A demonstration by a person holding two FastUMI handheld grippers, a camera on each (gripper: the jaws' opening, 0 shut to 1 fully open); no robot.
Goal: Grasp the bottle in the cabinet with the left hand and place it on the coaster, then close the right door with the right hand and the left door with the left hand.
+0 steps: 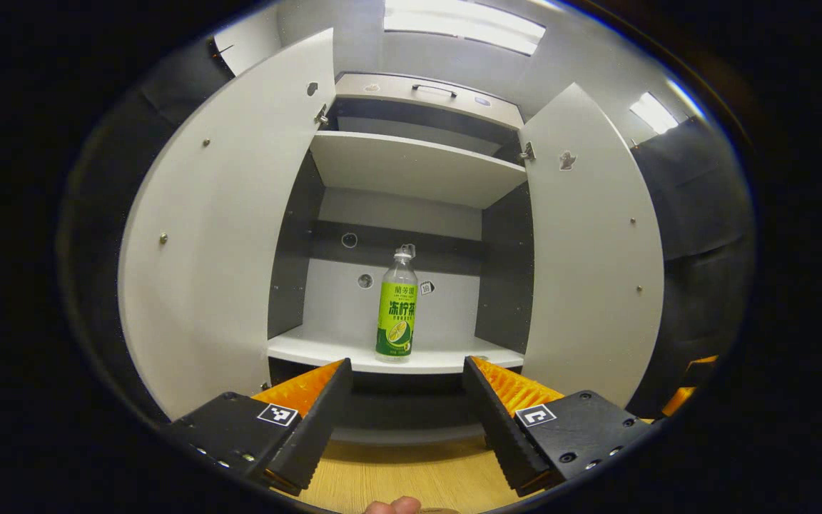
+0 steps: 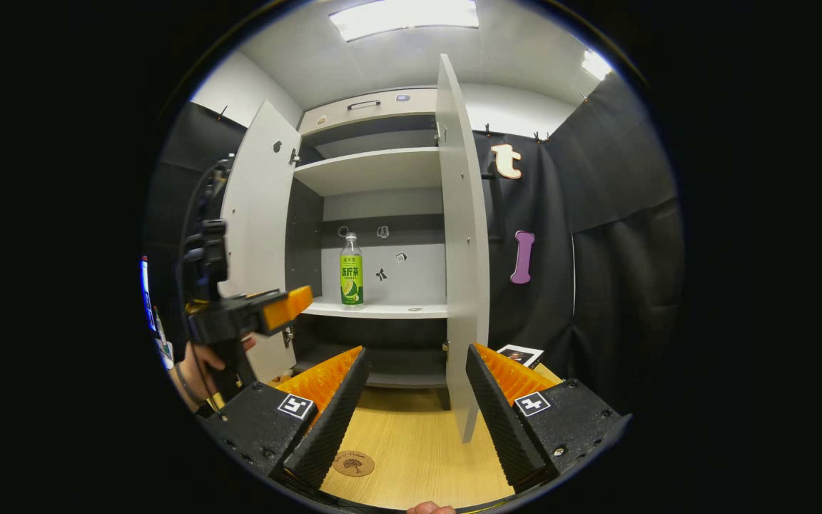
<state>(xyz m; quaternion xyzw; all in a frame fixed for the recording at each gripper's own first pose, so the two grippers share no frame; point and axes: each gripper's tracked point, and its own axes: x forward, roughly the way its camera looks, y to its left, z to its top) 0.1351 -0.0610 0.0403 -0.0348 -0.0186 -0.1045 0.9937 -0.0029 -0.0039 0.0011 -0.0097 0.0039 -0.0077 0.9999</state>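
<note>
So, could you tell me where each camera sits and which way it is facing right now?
Left gripper view: rides the open left gripper, facing straight into the open cabinet at the bottle; a fingertip shows below.
Right gripper view: rides the open right gripper, farther back and rightward, above the coaster; sees the left gripper.
Shared: bottle, both doors.
</note>
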